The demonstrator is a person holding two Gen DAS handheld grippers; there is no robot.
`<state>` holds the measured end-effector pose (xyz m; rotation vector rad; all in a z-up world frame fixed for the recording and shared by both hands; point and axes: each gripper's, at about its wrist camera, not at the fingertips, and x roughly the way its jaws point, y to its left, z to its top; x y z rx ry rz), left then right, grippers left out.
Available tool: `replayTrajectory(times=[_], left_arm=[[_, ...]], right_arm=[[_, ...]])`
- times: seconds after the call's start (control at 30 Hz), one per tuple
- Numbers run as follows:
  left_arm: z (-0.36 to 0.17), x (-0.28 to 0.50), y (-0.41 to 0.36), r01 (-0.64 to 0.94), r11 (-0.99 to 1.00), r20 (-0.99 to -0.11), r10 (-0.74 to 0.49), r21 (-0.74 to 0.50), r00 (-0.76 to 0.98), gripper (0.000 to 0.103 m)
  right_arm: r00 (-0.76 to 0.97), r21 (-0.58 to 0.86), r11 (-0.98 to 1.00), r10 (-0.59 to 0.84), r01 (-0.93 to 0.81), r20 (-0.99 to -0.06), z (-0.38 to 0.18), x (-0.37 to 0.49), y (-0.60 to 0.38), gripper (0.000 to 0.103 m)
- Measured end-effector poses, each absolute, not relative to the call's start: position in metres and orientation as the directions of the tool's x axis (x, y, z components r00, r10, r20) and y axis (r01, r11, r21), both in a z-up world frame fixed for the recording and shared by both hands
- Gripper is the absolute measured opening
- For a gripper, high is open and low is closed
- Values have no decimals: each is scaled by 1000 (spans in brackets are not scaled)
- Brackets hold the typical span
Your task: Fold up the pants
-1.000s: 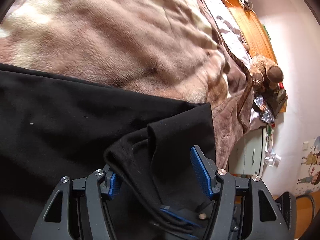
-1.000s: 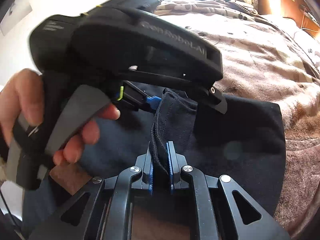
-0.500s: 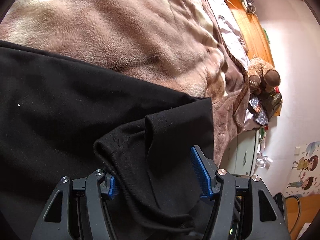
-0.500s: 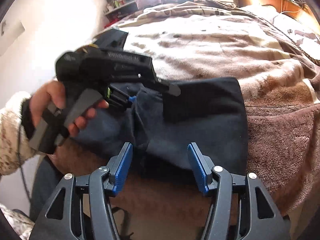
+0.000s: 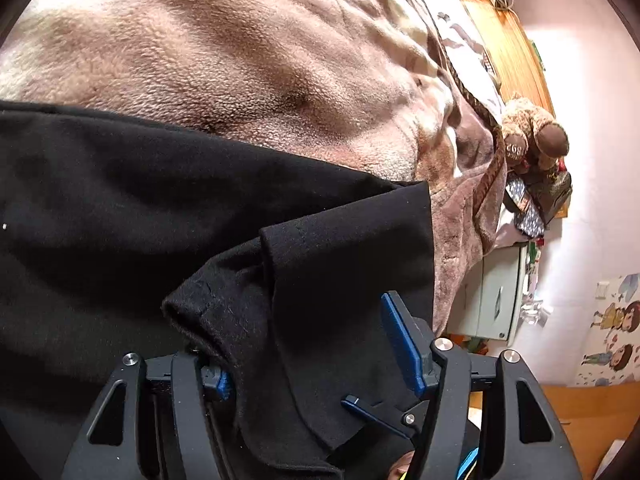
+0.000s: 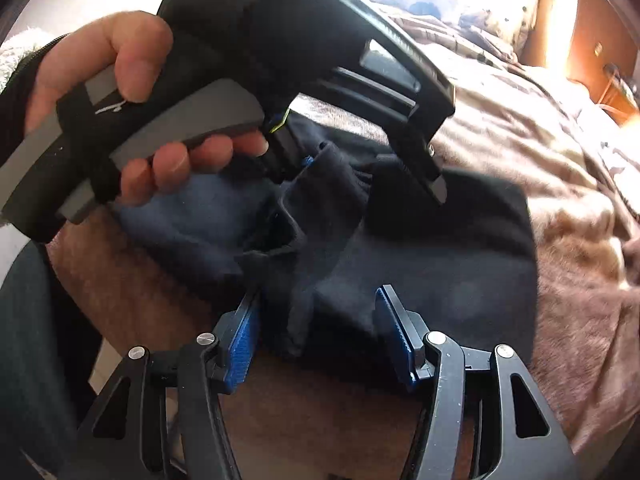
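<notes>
I see the black pants (image 5: 168, 208) lying on the brown fleece blanket (image 5: 224, 56) of the bed, already folded into a thick stack near the edge of the bed. From the right wrist camera the same pants (image 6: 440, 256) look dark blue-black, and a bunched end of the cloth rises in the middle.

My left tongs (image 5: 316, 356) stand wide. A folded corner of the pants lies across them and covers most of the left blue pad, while the right blue pad stands free of the cloth. Their jaws have just been closing a little, with the cloth between them, but I do not see the pads pressing on it.

My right tongs (image 6: 316, 340) are also wide, after just opening. A narrow fold of the pants hangs between the blue pads and touches neither of them.

In the right wrist camera I see the person's hand (image 6: 132, 92) around the grey handle of the left tongs, just above the bunched cloth.

At the far side of the bed a brown teddy bear (image 5: 532, 136) sits above a pale cabinet (image 5: 496, 296).
</notes>
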<state>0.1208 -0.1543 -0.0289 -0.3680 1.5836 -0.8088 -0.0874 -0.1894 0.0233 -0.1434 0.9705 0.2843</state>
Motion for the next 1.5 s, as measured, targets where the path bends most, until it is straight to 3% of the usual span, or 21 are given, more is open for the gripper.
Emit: replayTrajectory(times=[0.07, 0.13, 0.17, 0.23, 0.3, 0.53, 0.67, 0.97, 1.17, 1.37, 1.43, 1.5], left_arm=[[-28, 122, -156, 228, 713, -748, -637, -664, -188, 55], [-29, 124, -154, 230, 719, -755, -630, -656, -182, 42], [-30, 126, -151, 217, 721, -753, -633, -658, -179, 35], [-29, 129, -144, 185, 699, -723, -669, -691, -171, 32], [-23, 131, -138, 173, 675, -696, -701, -718, -155, 30], [17, 141, -107, 218, 633, -661, -746, -742, -82, 29], [32, 143, -74, 271, 662, -696, -717, -699, -40, 29], [-1, 141, -8, 180, 776, -785, -618, -604, 32, 29], [-14, 143, 6, 120, 752, -753, -657, -648, 47, 29], [11, 146, -2, 180, 748, -747, -659, -639, 87, 29], [15, 147, 1, 184, 763, -761, -641, -619, 101, 35], [20, 148, 6, 184, 784, -774, -618, -594, 137, 45]], right_arm=[[534, 16, 957, 174, -288, -828, 22, -87, -191, 57], [534, 25, 962, 173, -273, -827, 22, -84, -192, 41], [535, 41, 965, 179, -260, -825, 23, -82, -194, 27], [529, 75, 971, 188, -228, -827, 27, -78, -199, 17], [534, 98, 973, 197, -207, -822, 32, -76, -202, 14], [599, 142, 964, 252, -225, -760, 80, -72, -188, 13], [591, 173, 947, 305, -270, -747, 86, -63, -166, 12], [495, 204, 901, 387, -384, -778, 47, -44, -106, 12], [470, 197, 909, 364, -367, -804, 25, -25, -103, 13], [520, 209, 910, 380, -358, -765, 35, -22, -106, 13], [506, 227, 909, 387, -350, -771, 31, -21, -105, 15], [479, 260, 898, 414, -356, -774, 29, -19, -106, 27]])
